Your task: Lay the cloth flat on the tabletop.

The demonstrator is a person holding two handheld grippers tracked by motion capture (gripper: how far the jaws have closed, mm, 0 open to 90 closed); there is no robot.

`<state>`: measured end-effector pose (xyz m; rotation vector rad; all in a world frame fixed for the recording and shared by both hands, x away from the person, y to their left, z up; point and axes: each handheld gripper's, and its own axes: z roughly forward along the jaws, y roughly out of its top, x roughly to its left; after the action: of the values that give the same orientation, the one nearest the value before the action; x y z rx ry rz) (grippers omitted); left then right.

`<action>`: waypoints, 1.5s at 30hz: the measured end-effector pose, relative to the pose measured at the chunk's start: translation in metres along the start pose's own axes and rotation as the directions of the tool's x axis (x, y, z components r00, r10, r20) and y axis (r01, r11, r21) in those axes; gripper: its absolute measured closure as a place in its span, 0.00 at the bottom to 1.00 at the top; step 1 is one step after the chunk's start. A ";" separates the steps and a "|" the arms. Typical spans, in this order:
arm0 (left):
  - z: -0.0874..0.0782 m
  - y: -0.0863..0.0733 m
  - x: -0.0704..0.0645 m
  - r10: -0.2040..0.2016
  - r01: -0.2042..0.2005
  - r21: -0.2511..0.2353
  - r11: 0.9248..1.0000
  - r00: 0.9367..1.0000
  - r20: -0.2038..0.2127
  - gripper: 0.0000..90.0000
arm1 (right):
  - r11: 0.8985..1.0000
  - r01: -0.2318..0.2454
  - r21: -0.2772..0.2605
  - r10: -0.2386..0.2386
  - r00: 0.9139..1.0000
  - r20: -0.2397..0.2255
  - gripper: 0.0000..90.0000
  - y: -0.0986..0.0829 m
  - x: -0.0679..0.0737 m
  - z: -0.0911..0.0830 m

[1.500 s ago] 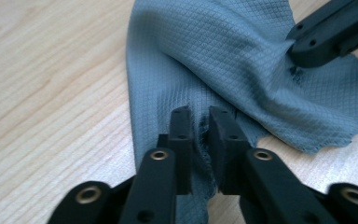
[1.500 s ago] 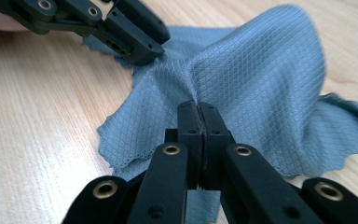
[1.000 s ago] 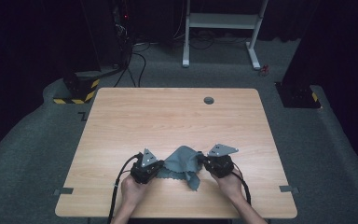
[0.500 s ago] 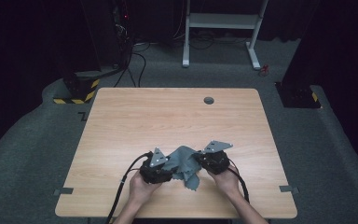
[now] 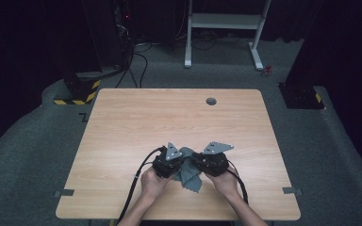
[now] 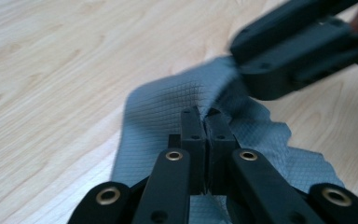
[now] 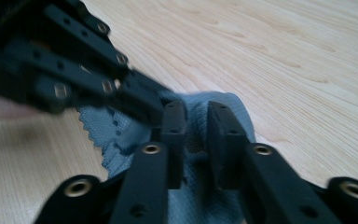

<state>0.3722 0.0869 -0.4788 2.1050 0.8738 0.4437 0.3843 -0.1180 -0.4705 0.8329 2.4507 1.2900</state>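
Bunching grey waffle-textured cloth [image 6: 168, 105]: left hand-held gripper [image 6: 204, 116] pinches it closed; right hand-held gripper [image 7: 196, 116] part-open around it.

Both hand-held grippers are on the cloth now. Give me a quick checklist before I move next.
1. Left hand-held gripper has cloth between its jaws: ok, jaws closed on a fold.
2. Right hand-held gripper clamped on the cloth: not ok, its jaws stand apart with fabric between them.
3. Grippers clear of each other: not ok, in the right gripper view the left one sits right against the right one's jaw.
4. Cloth flat: not ok, in the high view it is bunched between the grippers.
5. Cloth fully on the table: ok, well inside the near edge.
6. Cables clear of the cloth: ok, they trail back toward the person.
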 end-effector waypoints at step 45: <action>-0.023 -0.036 0.056 -0.123 0.130 0.053 0.990 0.984 -0.129 0.72 | 0.996 -0.060 0.068 0.058 0.998 0.032 0.78 -0.036 -0.014 0.009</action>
<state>0.3826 0.1549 -0.4916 2.0799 1.1000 0.4916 0.3863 -0.1363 -0.5060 0.9419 2.4771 1.2093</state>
